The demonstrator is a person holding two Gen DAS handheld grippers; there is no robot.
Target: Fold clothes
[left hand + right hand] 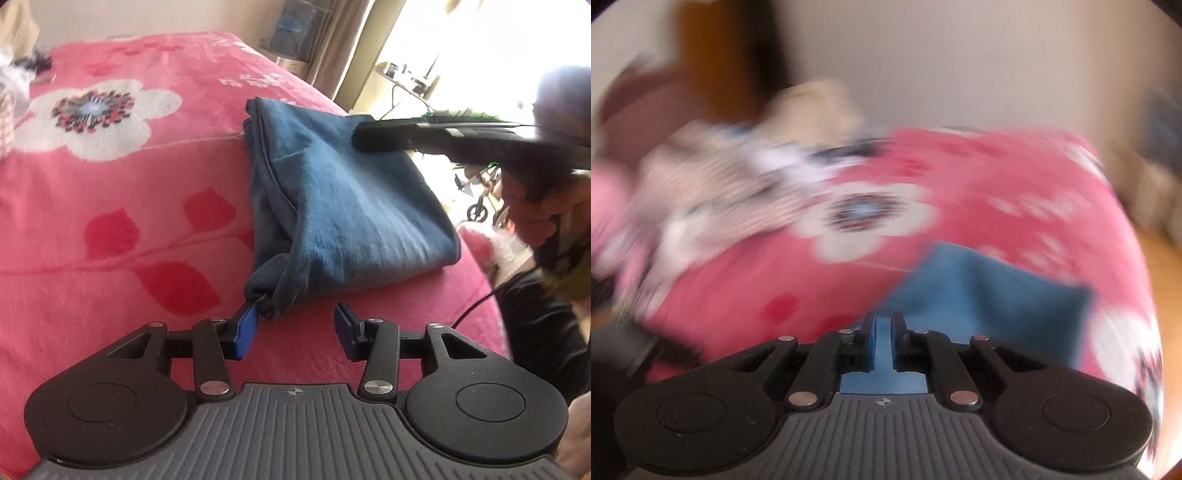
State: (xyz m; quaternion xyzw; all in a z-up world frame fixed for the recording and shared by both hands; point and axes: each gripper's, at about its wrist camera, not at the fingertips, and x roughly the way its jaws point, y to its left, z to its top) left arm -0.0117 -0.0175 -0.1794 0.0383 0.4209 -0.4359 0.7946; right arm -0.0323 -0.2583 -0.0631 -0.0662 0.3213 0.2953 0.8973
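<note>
Left claw [295, 334] released, jaws wide, just short of the bunched corner of the folded blue garment [351, 206] on the pink floral blanket [110, 221]; right claw [882, 334] nearly clenched w/ nothing visibly between, over same cloth. Looks soft, light, floppy, prob slips out of fold, so grip thru all layers at an edge or corner

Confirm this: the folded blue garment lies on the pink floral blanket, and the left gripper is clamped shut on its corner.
Not quite. The left gripper is open: the left wrist view shows its blue-padded fingers spread apart, one just beside the bunched corner. The folded blue garment does lie on the pink floral blanket.
</note>
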